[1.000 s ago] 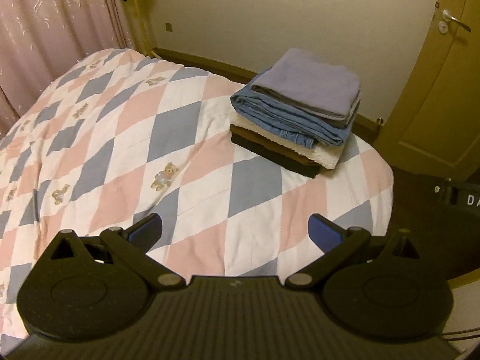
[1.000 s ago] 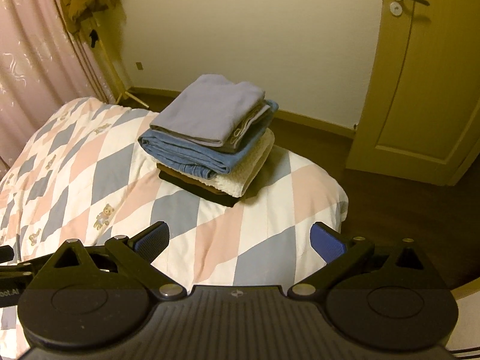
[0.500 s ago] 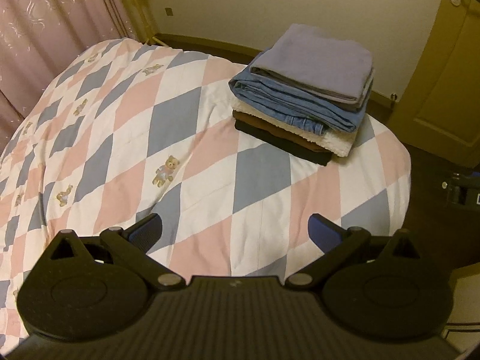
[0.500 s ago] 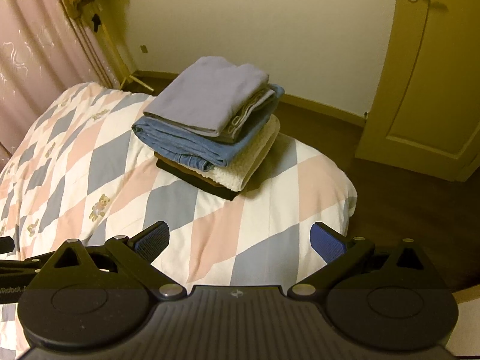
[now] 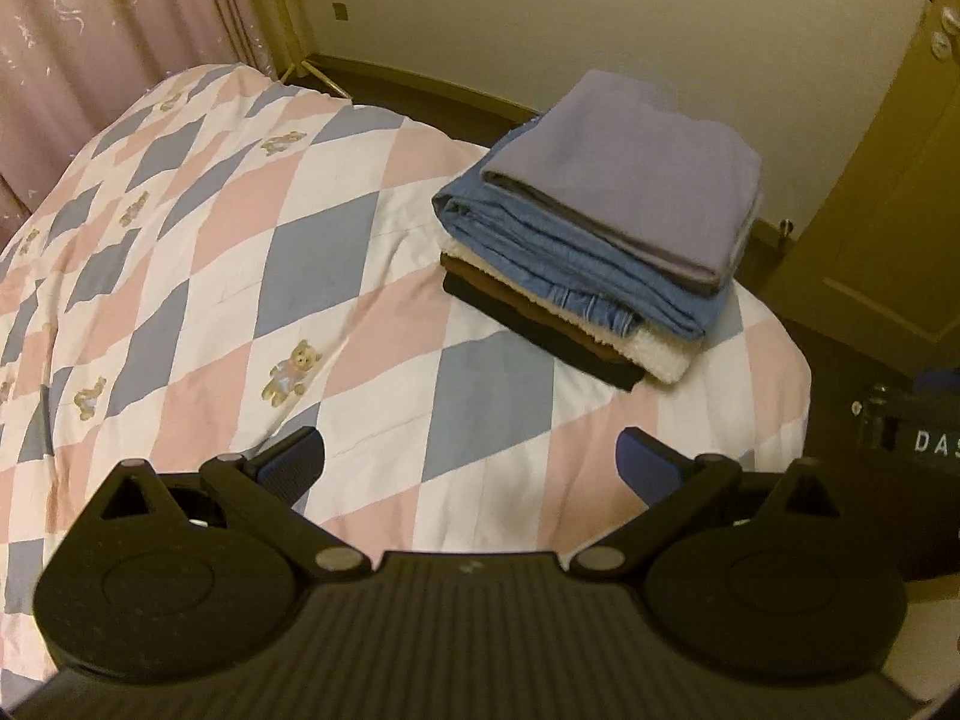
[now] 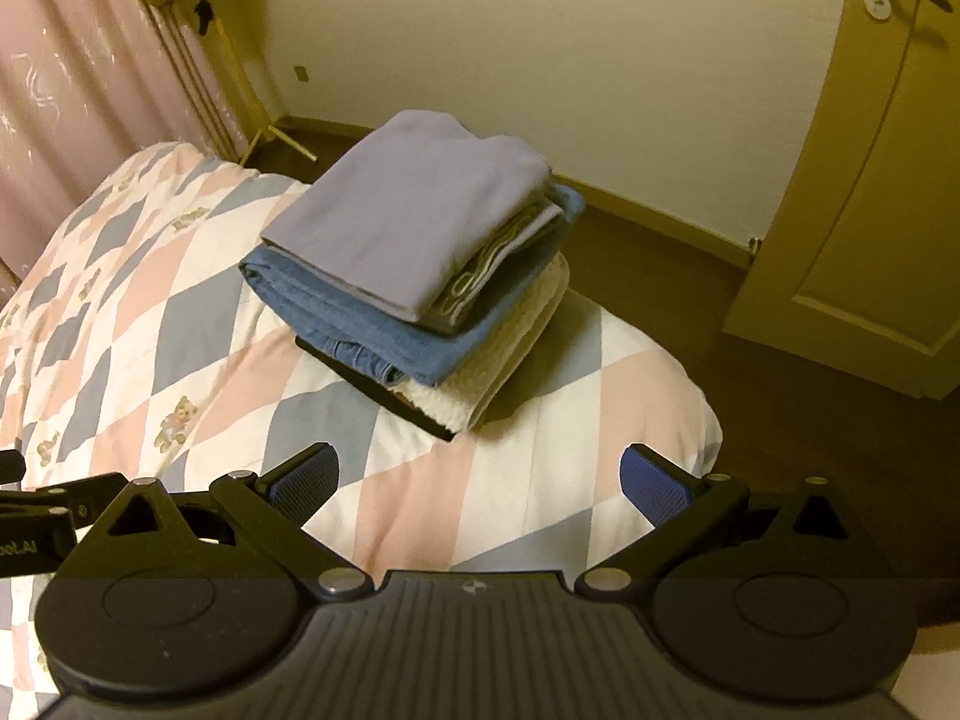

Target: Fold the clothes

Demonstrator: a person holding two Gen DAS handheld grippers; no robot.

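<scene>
A stack of folded clothes (image 5: pixel 606 252) (image 6: pixel 420 276) rests near the corner of the bed: a lilac garment (image 5: pixel 636 192) (image 6: pixel 408 228) on top, blue denim (image 5: pixel 576 264) (image 6: pixel 360 324) under it, then a cream fleecy piece, a brown one and a black one. My left gripper (image 5: pixel 471 468) hovers open over the quilt, short of the stack, nothing between its blue pads. My right gripper (image 6: pixel 480 480) is also open and empty, in front of the stack. The right gripper's body (image 5: pixel 918 438) shows at the right edge of the left wrist view.
The bed carries a quilt (image 5: pixel 240 276) (image 6: pixel 150 324) of pink, blue and white diamonds with teddy bears. Pink curtains (image 5: pixel 90 42) hang at the left. Dark floor (image 6: pixel 780 396) and a closed yellow door (image 6: pixel 888 168) lie to the right; a wall stands behind.
Both grippers have drifted closer to the bed and the stack, which now looks larger in both views. Both jaws stay open and empty; the clothes have not moved.
</scene>
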